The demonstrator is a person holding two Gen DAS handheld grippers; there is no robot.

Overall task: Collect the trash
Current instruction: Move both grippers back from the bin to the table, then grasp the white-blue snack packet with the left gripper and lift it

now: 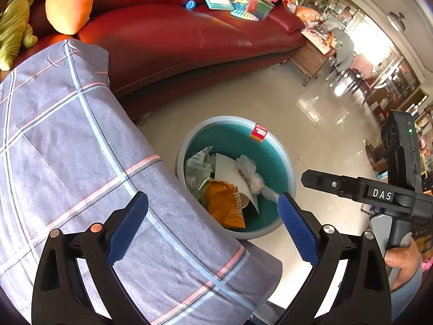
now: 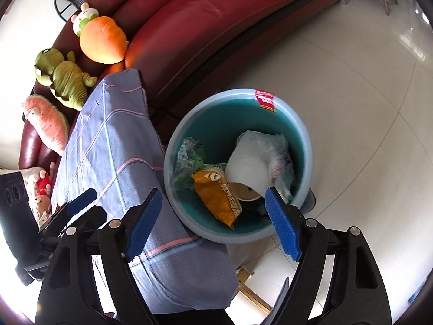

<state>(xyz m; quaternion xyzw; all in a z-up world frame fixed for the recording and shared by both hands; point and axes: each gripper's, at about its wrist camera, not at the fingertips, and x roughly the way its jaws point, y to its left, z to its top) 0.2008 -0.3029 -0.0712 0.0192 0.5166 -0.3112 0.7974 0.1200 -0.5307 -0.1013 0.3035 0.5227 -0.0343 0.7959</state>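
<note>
Two grippers hang over the same scene, both tilted down toward a bin on the pale tiled floor [image 2: 351, 86].

At the far left of the right wrist view, plush toys [image 2: 65, 78] lie on the arm of a red leather sofa [image 2: 205, 19], among them an orange carrot-shaped cushion [image 2: 102, 40]. Just right of them a table draped in a blue-grey checked cloth [image 2: 119, 146] runs down toward the cameras, its edge touching or overlapping the bin's left rim.

The left gripper [image 1: 213, 224] stands wide, its blue pads [image 1: 127, 227] well apart, with nothing between them; one finger sits over the cloth, the other over the bin's near rim.

Next comes the teal bin [image 2: 303, 132] with a paler rim and a red sticker [image 2: 265, 100] on its far edge. It stands on the floor between the table and open tile, in front of the sofa. Inside lies the trash: a green-printed wrapper [image 2: 186, 159] at left, an orange snack bag [image 2: 219, 197] in the middle, a white sheet of paper [image 2: 246, 159] and a crumpled clear plastic bag [image 2: 278, 157] at right.

The right gripper [image 2: 213, 219] is spread wide above the bin, gripping nothing. In the left wrist view it shows at far right, held by a hand [image 1: 403, 265].
</note>
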